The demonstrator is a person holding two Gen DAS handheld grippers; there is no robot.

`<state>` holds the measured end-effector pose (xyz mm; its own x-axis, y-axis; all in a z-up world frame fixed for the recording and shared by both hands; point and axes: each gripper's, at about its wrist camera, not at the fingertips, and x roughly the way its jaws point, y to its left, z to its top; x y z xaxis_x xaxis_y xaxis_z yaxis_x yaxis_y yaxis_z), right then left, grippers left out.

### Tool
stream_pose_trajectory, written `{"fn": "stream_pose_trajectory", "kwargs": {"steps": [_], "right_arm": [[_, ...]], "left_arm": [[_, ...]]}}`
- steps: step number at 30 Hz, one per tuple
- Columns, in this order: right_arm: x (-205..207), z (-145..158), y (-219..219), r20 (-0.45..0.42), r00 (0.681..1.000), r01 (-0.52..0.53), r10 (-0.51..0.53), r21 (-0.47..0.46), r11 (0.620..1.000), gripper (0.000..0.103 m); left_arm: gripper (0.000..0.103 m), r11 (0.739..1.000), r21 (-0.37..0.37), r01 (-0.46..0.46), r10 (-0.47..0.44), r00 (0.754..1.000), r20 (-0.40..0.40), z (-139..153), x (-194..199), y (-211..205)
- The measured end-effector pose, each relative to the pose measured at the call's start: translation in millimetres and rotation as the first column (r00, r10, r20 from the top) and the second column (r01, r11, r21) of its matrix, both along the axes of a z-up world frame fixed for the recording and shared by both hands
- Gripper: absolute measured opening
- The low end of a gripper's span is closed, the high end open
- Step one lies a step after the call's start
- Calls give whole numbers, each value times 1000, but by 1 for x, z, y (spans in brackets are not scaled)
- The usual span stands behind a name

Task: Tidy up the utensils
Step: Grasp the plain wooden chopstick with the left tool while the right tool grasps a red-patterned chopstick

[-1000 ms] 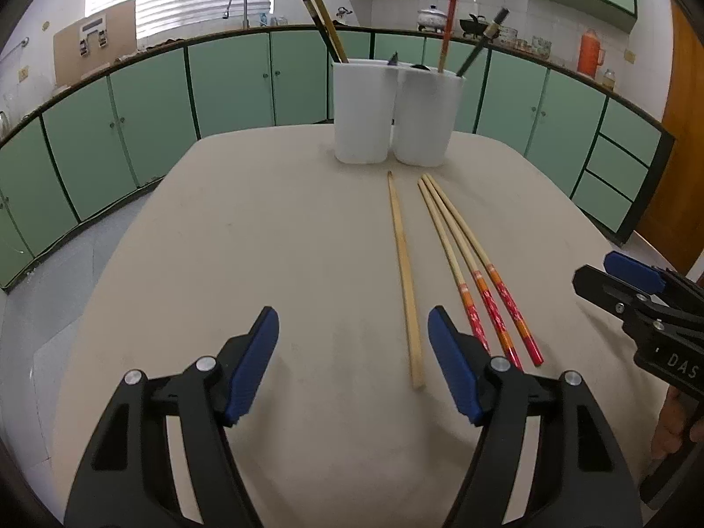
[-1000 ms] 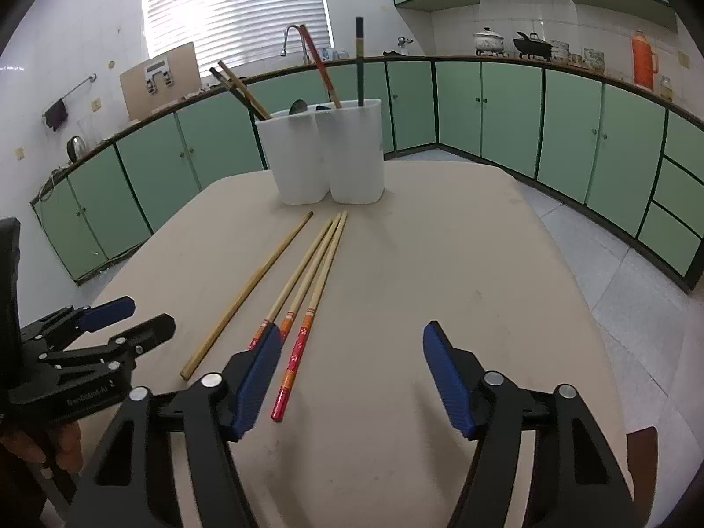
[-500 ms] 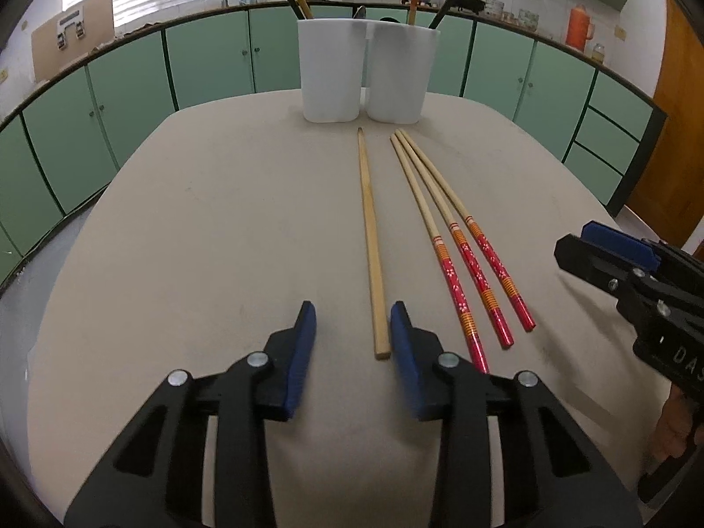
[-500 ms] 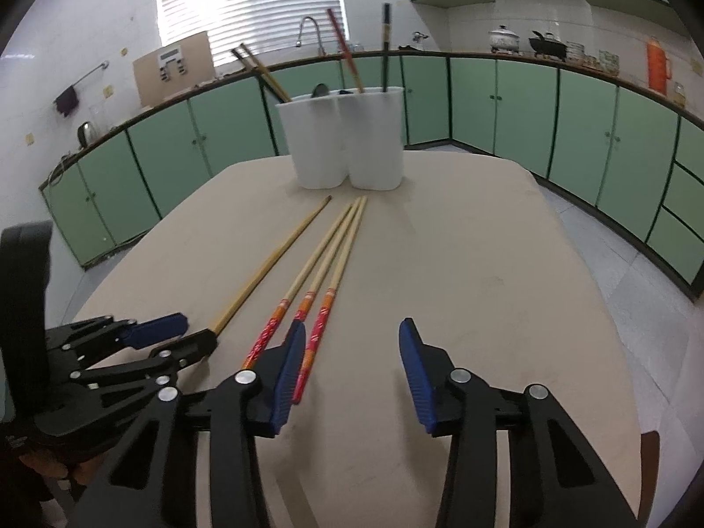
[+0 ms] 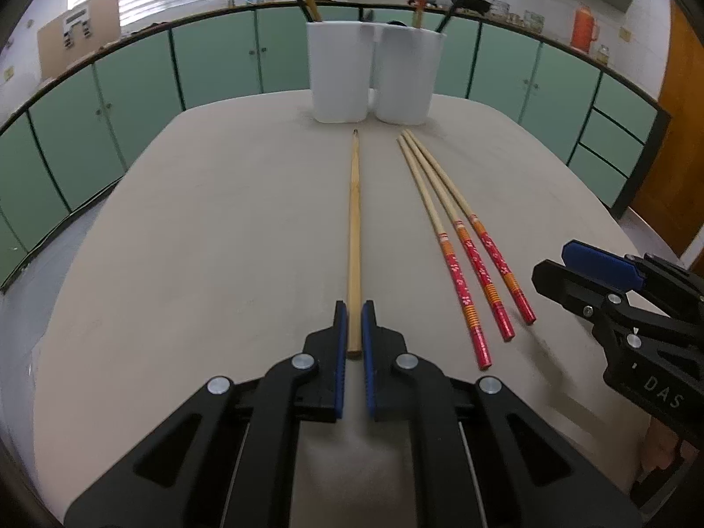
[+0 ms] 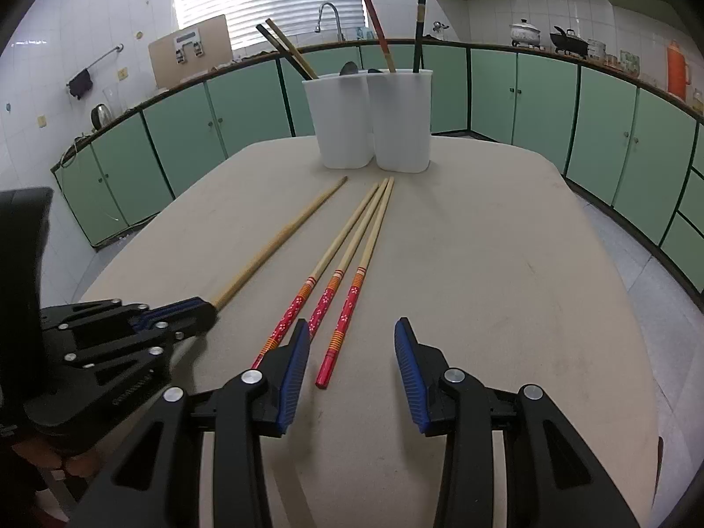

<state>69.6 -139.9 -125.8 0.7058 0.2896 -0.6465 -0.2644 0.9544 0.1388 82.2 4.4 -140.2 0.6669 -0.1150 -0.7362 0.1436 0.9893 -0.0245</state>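
A plain bamboo chopstick (image 5: pixel 354 224) lies on the beige table, pointing at two white holders (image 5: pixel 374 77). My left gripper (image 5: pixel 354 314) is shut on its near end; this also shows in the right wrist view (image 6: pixel 207 308). Three red-handled chopsticks (image 5: pixel 466 246) lie side by side to its right. My right gripper (image 6: pixel 350 339) is open, its jaws around the near end of the rightmost red-handled chopstick (image 6: pixel 347 312), without touching it. The holders (image 6: pixel 374 119) hold several chopsticks and a spoon.
The beige table (image 5: pixel 198 242) has rounded edges, with floor beyond on both sides. Green cabinets (image 6: pixel 550 97) run around the room behind it. My right gripper shows at the right edge of the left wrist view (image 5: pixel 585 273).
My left gripper moved forward and closed on the plain chopstick's near end. My right gripper narrowed its opening and moved forward to the red-handled chopsticks.
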Motion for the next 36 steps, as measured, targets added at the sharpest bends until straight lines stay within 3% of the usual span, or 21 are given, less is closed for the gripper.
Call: {"fn": "stream_pose_trajectory", "kwargs": {"steps": [5, 14, 20, 36], "right_arm": [[1, -1, 2, -6, 1000, -19, 19, 1, 1000, 38], [1, -10, 3, -43, 999, -32, 32, -16, 999, 38], [-3, -17, 8, -58, 998, -36, 34, -32, 999, 24], [-3, -18, 17, -48, 998, -42, 39, -69, 997, 14]], "left_arm": [[6, 998, 6, -66, 66, 998, 19, 4, 2, 12], [8, 997, -17, -76, 76, 997, -15, -4, 14, 17], [10, 997, -11, -73, 73, 997, -12, -4, 9, 18], [9, 997, 3, -73, 73, 997, -12, -5, 8, 18]]}}
